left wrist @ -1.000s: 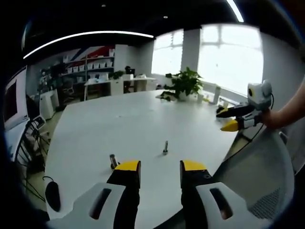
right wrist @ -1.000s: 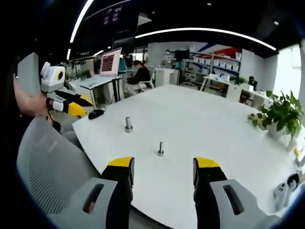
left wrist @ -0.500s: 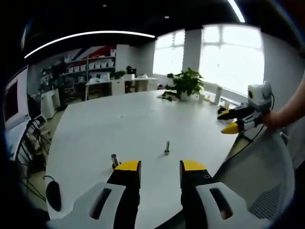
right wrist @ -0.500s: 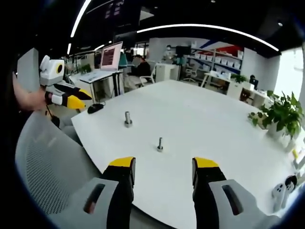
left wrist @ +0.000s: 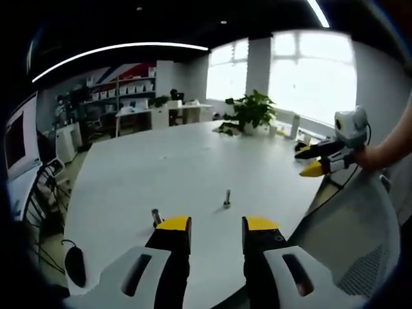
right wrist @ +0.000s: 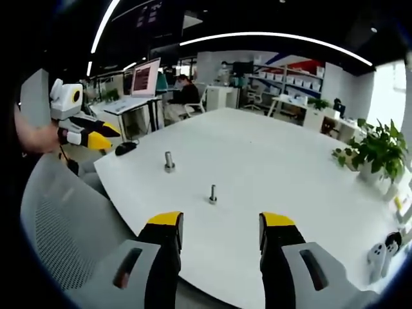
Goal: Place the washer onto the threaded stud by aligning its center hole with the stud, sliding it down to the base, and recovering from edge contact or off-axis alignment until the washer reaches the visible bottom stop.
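Note:
A thin threaded stud (left wrist: 226, 198) (right wrist: 212, 194) stands upright on the white table (left wrist: 174, 167) (right wrist: 270, 161), just beyond both grippers. A thicker metal post (left wrist: 156, 217) (right wrist: 169, 161) stands apart from it. No washer can be made out at this size. My left gripper (left wrist: 217, 225) is open with nothing between its yellow-tipped jaws; it also appears at the left of the right gripper view (right wrist: 111, 138). My right gripper (right wrist: 221, 222) is open and holds nothing; in the left gripper view it hangs off the table's right edge (left wrist: 304, 162), held by a hand.
A grey mesh chair back (left wrist: 347, 244) (right wrist: 58, 225) sits close under both grippers at the table's near edge. A black mouse (left wrist: 75, 266) (right wrist: 125, 147) lies near one corner. A potted plant (left wrist: 250, 112) (right wrist: 373, 151) and small items stand at the far end.
Both views have drifted slightly with the hands. The stud and the post stay where they were, and both grippers remain open.

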The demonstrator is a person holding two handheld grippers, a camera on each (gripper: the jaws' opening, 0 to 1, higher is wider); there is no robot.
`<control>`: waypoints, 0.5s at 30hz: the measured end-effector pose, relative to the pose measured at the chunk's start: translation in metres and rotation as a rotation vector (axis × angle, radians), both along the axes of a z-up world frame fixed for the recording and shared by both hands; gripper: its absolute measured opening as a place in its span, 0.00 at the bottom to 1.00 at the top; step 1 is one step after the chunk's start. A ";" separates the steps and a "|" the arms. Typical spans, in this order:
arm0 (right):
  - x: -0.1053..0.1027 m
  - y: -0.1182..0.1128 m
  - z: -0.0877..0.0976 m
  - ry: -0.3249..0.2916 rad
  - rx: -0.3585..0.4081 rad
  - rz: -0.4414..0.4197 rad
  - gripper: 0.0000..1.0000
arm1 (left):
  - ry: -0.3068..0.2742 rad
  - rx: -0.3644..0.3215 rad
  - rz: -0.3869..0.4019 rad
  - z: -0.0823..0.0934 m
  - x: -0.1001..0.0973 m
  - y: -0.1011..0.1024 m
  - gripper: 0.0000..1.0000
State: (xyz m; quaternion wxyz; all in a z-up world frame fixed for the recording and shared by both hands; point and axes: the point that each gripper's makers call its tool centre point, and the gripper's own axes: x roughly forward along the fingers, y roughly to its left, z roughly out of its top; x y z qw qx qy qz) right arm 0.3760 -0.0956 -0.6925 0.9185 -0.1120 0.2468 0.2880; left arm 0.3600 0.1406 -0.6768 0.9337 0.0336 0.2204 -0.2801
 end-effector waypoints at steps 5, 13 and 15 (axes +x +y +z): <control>-0.002 0.002 0.002 -0.011 -0.006 0.009 0.49 | -0.002 -0.015 0.018 0.001 0.000 0.004 0.29; -0.001 0.002 0.002 -0.013 -0.010 0.008 0.49 | 0.010 0.000 0.002 -0.002 -0.002 0.001 0.29; -0.001 0.003 0.004 -0.023 -0.013 0.015 0.49 | 0.003 -0.008 0.016 0.000 0.000 0.004 0.29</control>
